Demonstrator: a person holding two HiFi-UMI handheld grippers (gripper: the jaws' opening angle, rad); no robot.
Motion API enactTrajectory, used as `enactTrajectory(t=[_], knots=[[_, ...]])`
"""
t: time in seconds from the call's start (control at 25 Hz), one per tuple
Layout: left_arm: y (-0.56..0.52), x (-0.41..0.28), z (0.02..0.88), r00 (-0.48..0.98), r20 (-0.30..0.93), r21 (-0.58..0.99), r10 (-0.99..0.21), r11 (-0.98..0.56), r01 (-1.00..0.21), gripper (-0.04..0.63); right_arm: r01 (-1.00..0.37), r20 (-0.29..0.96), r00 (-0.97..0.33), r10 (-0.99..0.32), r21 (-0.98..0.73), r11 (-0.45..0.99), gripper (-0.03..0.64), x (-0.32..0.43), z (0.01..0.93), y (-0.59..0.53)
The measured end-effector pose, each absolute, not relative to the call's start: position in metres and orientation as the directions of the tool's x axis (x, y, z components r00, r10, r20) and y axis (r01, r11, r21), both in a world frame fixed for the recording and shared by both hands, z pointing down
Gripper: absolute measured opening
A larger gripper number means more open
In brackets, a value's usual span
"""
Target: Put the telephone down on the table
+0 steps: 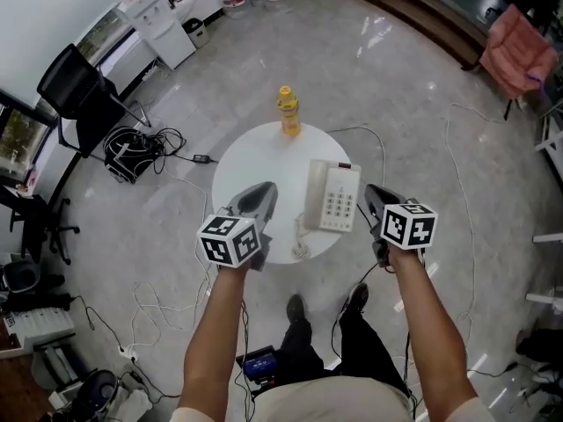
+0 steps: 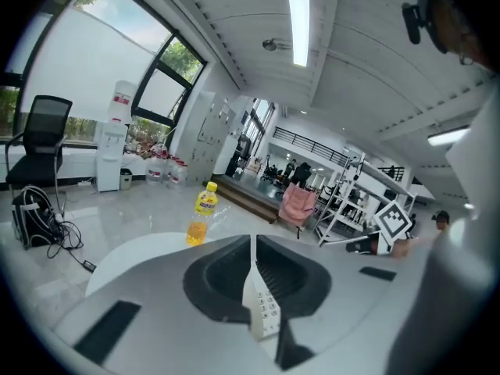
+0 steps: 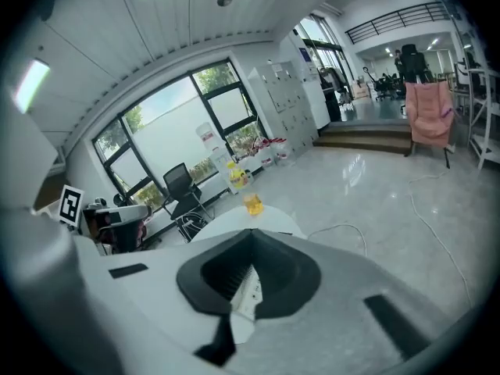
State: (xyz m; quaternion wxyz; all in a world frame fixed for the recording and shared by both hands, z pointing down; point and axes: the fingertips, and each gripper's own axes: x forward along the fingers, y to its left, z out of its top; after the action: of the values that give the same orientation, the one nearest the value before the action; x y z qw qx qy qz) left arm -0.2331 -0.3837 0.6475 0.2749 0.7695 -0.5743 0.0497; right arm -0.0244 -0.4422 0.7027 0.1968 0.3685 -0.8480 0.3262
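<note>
Left gripper (image 1: 263,189), right gripper (image 1: 372,191), jaws together; telephone (image 1: 332,197) between them

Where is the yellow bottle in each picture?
Head view: the bottle stands above the middle, at the far edge of the round table.
Left gripper view: left of the middle, at the far edge of the table.
Right gripper view: near the middle, small, on the table.
Shared landmark: the white round table under it shows in all three.
</note>
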Motion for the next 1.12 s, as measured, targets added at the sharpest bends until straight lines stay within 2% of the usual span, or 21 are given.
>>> enactTrajectory(t=[0.64, 0.84, 1.12], knots=[[-0.284, -0.245, 0.466, 0.357, 0.247, 0.177, -0.901, -0.320, -0.931, 0.018, -0.659, 0.346, -0.749, -0.565, -0.302, 0.689, -0.008, -0.016, 0.494, -0.365], [-0.252, -0.229, 0.411, 0.373, 0.178, 0.118, -0.910, -0.357, -0.927, 0.018, -0.626, 0.326, -0.771, -0.547, -0.230, 0.745, -0.009, -0.008, 0.450, -0.328], [-0.210, -0.217, 0.349, 0.386, 0.114, 0.075, -0.916, -0.379, -0.922, 0.018, -0.635, 0.266, -0.762, -0.591, -0.127, 0.762, -0.009, 0.013, 0.391, -0.288]])
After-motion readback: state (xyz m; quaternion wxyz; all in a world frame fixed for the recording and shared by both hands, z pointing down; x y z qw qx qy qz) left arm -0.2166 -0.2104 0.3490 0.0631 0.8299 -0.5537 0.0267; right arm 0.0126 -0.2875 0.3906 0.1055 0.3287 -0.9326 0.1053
